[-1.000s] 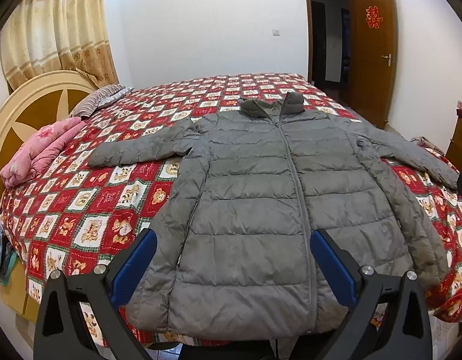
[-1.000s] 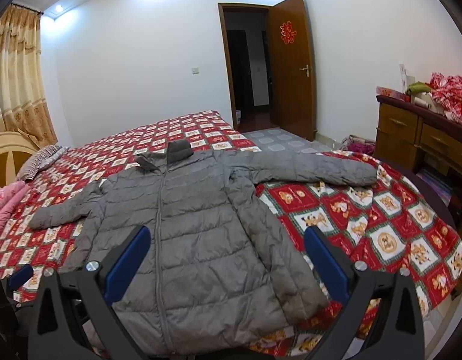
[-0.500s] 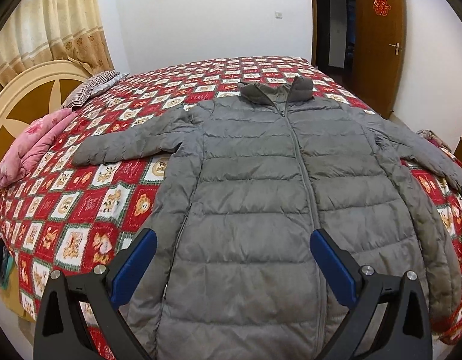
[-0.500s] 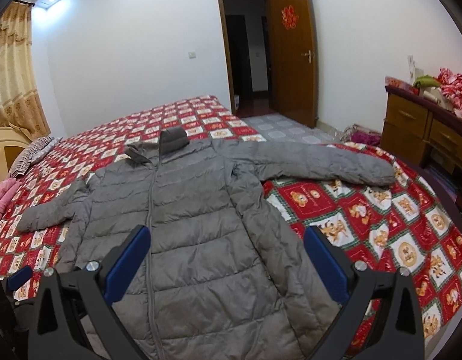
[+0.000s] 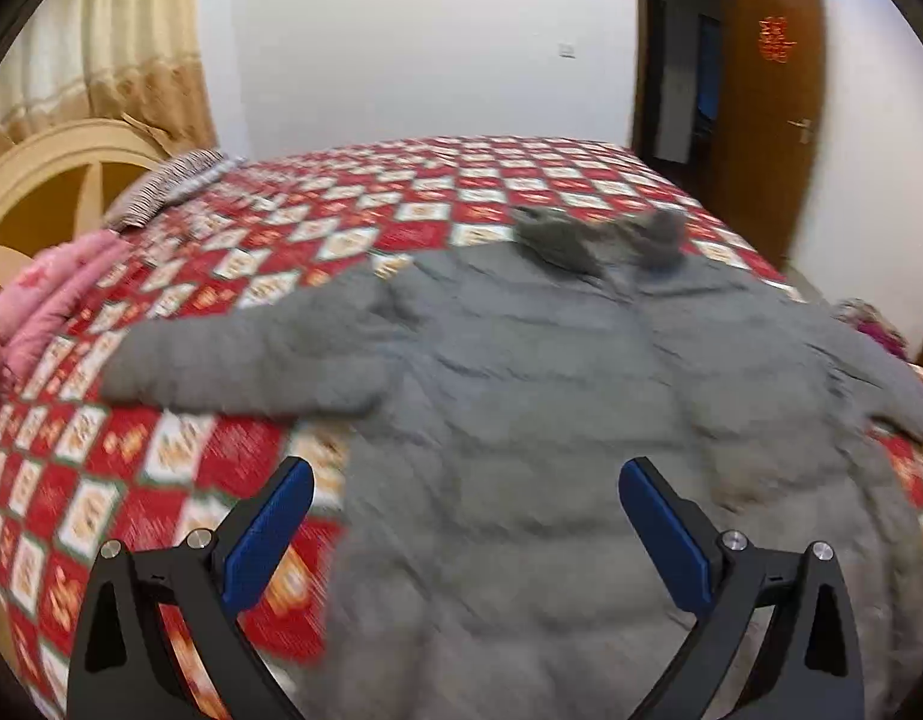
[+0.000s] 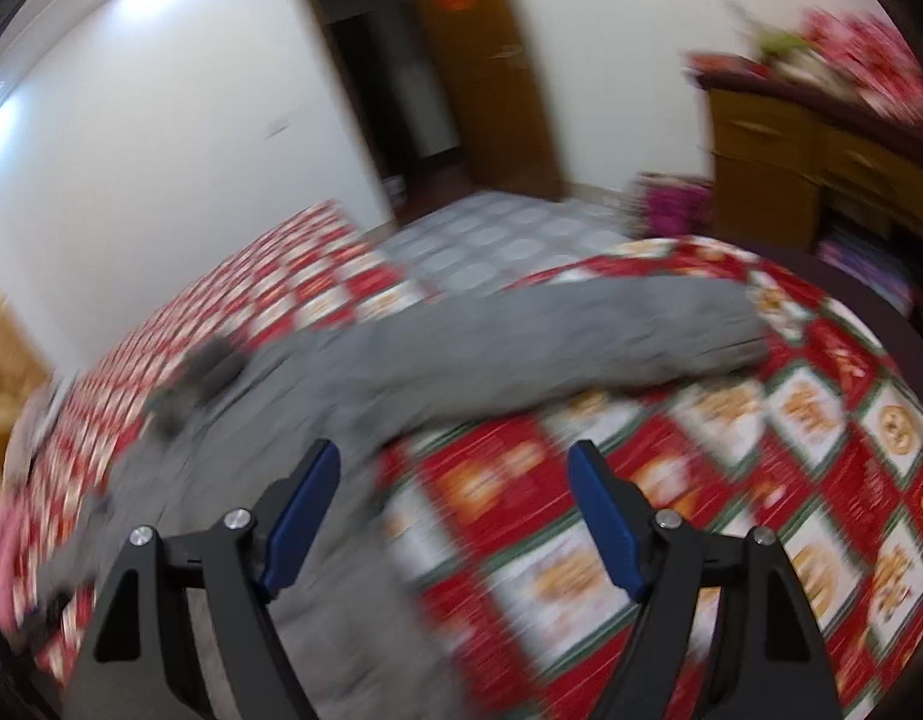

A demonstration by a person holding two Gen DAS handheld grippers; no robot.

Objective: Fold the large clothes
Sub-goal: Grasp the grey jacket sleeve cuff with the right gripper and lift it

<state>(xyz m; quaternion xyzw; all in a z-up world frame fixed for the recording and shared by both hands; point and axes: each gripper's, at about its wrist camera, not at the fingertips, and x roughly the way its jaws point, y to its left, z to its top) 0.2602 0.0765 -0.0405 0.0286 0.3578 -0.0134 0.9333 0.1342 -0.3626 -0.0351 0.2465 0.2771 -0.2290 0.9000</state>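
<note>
A grey puffer jacket (image 5: 557,396) lies flat and zipped on the red patterned bedspread (image 5: 161,456), collar at the far side, both sleeves spread out. My left gripper (image 5: 466,474) is open and empty above the jacket's left chest, near its left sleeve (image 5: 245,366). In the right wrist view the jacket's right sleeve (image 6: 569,336) stretches out ahead. My right gripper (image 6: 454,456) is open and empty above the bedspread (image 6: 761,480), just below where that sleeve joins the body. Both views are motion-blurred.
A pink folded quilt (image 5: 47,300), a striped pillow (image 5: 167,186) and a cream headboard (image 5: 59,174) are at the left. A wooden dresser (image 6: 821,174) with piled clothes stands at the right. An open brown door (image 5: 767,114) is behind the bed.
Both grippers have moved forward and lower over the bed. The left one has come in toward the left sleeve, the right one has swung right toward the right sleeve. The jacket lies unmoved.
</note>
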